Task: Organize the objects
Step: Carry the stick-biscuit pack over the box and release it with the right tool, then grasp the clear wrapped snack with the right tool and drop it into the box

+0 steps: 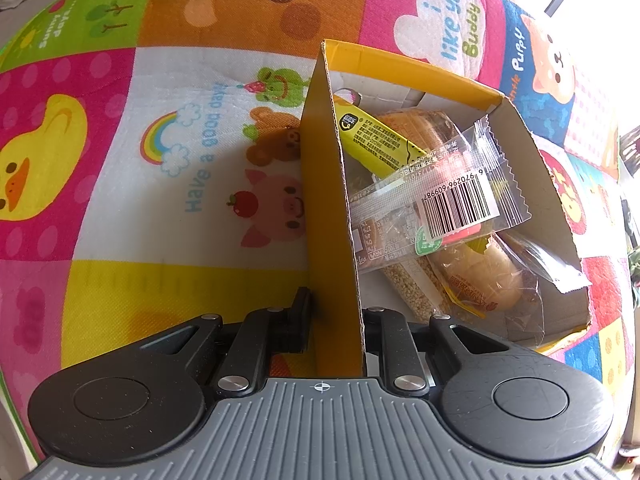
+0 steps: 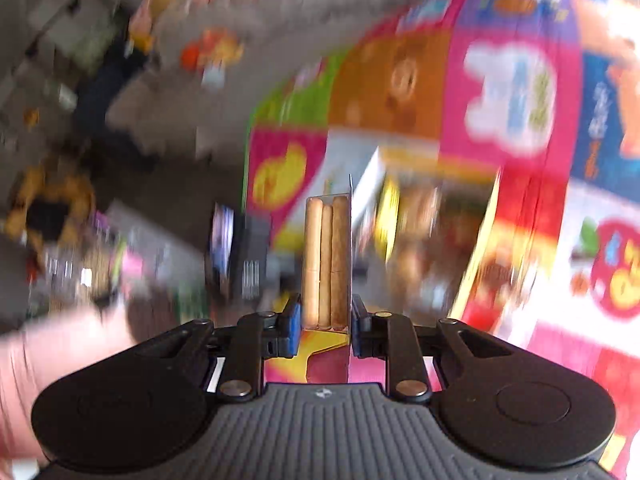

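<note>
A yellow cardboard box (image 1: 400, 66) lies on the cartoon-print quilt (image 1: 120, 160). Inside it are several wrapped snacks: a yellow stick pack (image 1: 372, 140), a clear packet with a barcode (image 1: 452, 196), a sesame bar and a bread roll (image 1: 484, 276). My left gripper (image 1: 334, 312) is shut on the box's near left wall (image 1: 324, 216), one finger outside and one inside. In the right wrist view my right gripper (image 2: 325, 320) is shut on a clear packet of tan biscuit sticks (image 2: 328, 256), held upright above the quilt. The blurred box (image 2: 432, 216) lies beyond it to the right.
The right wrist view is smeared by motion. Off the quilt's left edge (image 2: 252, 184) are a grey floor and scattered toys and items (image 2: 52, 208). A pink sleeve (image 2: 60, 352) shows at the lower left. Bright window light falls at the left wrist view's top right.
</note>
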`<state>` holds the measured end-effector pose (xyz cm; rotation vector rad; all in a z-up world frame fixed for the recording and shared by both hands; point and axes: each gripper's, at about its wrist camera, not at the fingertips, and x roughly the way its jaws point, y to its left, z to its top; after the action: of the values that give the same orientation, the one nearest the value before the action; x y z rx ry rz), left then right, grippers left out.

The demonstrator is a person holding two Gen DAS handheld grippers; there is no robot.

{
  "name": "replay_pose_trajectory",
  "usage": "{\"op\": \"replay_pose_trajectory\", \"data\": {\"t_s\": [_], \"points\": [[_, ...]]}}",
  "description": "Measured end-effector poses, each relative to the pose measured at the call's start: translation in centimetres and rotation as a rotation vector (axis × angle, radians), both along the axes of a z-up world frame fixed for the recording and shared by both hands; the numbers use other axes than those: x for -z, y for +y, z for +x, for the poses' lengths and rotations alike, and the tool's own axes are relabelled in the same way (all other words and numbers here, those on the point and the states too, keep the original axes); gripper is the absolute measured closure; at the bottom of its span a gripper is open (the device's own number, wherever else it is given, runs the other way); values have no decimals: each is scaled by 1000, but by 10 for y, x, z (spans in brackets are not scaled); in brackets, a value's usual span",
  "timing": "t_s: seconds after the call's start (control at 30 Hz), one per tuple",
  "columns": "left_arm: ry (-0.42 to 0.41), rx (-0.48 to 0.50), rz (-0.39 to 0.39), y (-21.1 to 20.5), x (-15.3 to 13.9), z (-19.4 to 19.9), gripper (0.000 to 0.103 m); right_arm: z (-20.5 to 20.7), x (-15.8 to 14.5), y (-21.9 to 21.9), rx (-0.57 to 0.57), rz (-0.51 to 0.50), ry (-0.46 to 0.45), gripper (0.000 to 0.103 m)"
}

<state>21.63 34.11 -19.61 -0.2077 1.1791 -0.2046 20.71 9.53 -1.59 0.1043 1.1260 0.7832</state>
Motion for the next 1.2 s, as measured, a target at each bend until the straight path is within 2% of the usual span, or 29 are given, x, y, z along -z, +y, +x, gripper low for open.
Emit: {"op": "replay_pose_trajectory", "data": {"t_s": [0.07, 0.2, 0.33, 0.5, 0.63, 0.7, 0.77, 0.87, 1.0, 1.1, 1.17, 1.2], "points": [[1, 1, 1, 0, 0, 0, 83, 9, -8, 7, 25, 12, -55, 79], [5, 4, 1, 0, 0, 1, 83, 15, -9, 12, 14, -14, -109, 73], [4, -1, -1, 0, 0, 1, 83, 20, 1, 4, 46, -72, -88, 67], [5, -3, -4, 0, 0, 1, 83, 24, 33, -18, 96, -194, -33, 66], [6, -2, -1, -1, -1, 2, 83, 31, 71, -30, 148, -309, 9, 65], [5, -2, -1, -1, -1, 2, 83, 38, 93, -38, 192, -355, 43, 55], [5, -2, -1, -1, -1, 2, 83, 48, 114, -46, 245, -382, 77, 50], [5, -3, -1, -1, 0, 2, 83, 62, 141, -51, 311, -396, 107, 50], [5, -2, 0, -1, 0, 2, 83, 77, 172, -44, 322, -457, 70, 50], [6, -2, 3, -1, -1, 2, 83, 82, 178, -46, 356, -441, 58, 52], [2, -1, 8, -2, -1, 1, 83, 81, 179, -48, 343, -419, 72, 60], [2, -3, 8, -3, -1, 0, 83, 79, 179, -49, 338, -417, 69, 60]]}}
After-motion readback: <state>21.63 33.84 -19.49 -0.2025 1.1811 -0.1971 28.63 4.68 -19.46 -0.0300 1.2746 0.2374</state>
